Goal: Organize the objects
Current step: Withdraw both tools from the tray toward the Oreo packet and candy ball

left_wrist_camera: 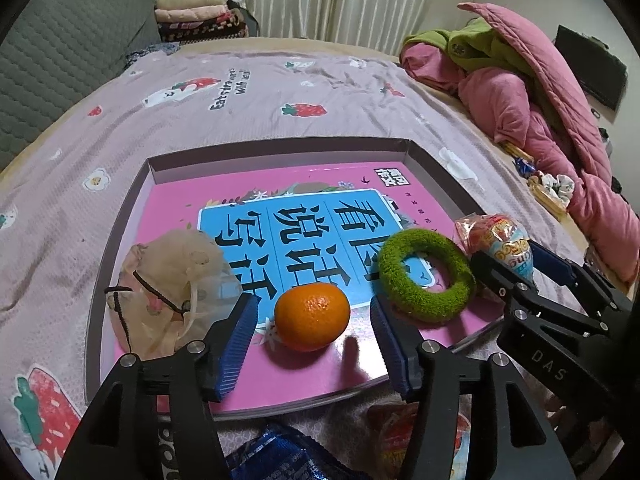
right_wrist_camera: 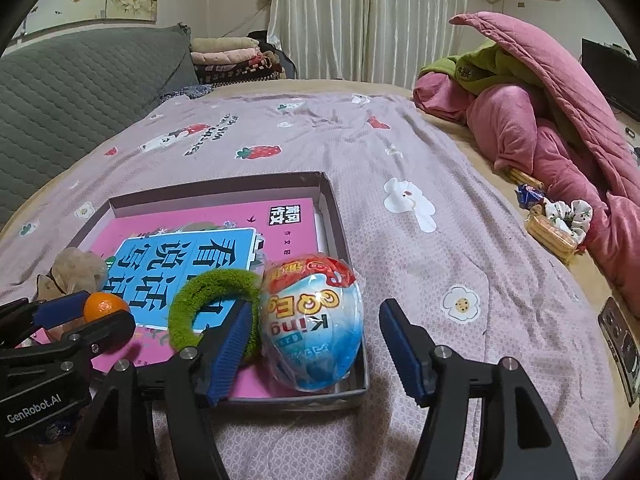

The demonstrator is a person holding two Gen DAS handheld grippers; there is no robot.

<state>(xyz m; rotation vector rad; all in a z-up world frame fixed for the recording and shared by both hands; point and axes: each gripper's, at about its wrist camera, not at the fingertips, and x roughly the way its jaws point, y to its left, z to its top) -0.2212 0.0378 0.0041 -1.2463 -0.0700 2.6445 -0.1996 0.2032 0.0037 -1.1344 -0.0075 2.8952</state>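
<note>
A shallow grey box (left_wrist_camera: 120,216) (right_wrist_camera: 340,216) lies on the bed with a pink book (left_wrist_camera: 320,364) (right_wrist_camera: 288,204) inside. On the book sit an orange (left_wrist_camera: 312,316) (right_wrist_camera: 105,307), a green fuzzy ring (left_wrist_camera: 426,274) (right_wrist_camera: 208,300) and a beige drawstring pouch (left_wrist_camera: 176,280) (right_wrist_camera: 76,268). My left gripper (left_wrist_camera: 313,302) (right_wrist_camera: 106,308) is open, its blue pads on either side of the orange with a gap on each side. A wrapped egg-shaped toy (right_wrist_camera: 312,320) (left_wrist_camera: 500,240) rests in the box's near right corner. My right gripper (right_wrist_camera: 316,307) (left_wrist_camera: 508,252) is open astride it.
A blue packet (left_wrist_camera: 276,456) and a red packet (left_wrist_camera: 400,440) lie on the strawberry-print sheet (right_wrist_camera: 400,152) before the box. To the right are a heaped pink quilt (right_wrist_camera: 540,120), snack packets (right_wrist_camera: 548,232) and a power strip (right_wrist_camera: 620,340). A grey headboard (left_wrist_camera: 60,60) stands at left.
</note>
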